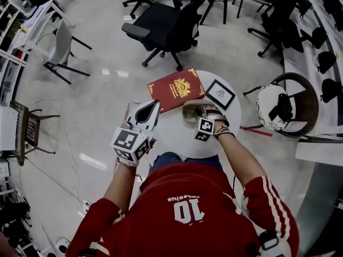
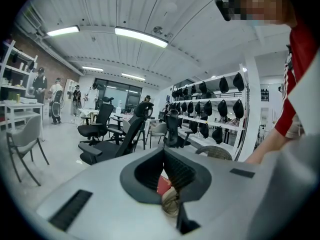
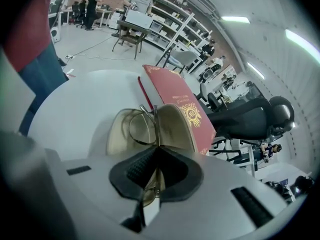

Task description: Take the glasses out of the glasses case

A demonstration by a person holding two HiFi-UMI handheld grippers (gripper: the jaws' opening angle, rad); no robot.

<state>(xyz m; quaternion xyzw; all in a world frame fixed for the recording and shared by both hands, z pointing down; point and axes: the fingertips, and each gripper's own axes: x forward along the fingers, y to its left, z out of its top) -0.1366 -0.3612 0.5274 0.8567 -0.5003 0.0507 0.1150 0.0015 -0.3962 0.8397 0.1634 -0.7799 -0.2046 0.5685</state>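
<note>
An open tan glasses case [image 1: 191, 111] lies on the round white table [image 1: 172, 137], and thin wire-framed glasses [image 3: 139, 129] rest in it. My right gripper [image 3: 157, 149] reaches into the case from the near side, shut on the wire frame. One lens shows below the pads. My left gripper [image 1: 154, 107] hovers over the table's left part, clear of the case, its jaws together and nothing between them. Through the left gripper [image 2: 162, 151] view, the case [image 2: 170, 202] peeks out below the jaws.
A red book [image 1: 176, 88] with a gold crest lies just beyond the case, and a small black-framed picture [image 1: 220, 93] lies to its right. A wicker chair [image 1: 292, 105] stands right of the table, a black office chair [image 1: 166, 25] behind it.
</note>
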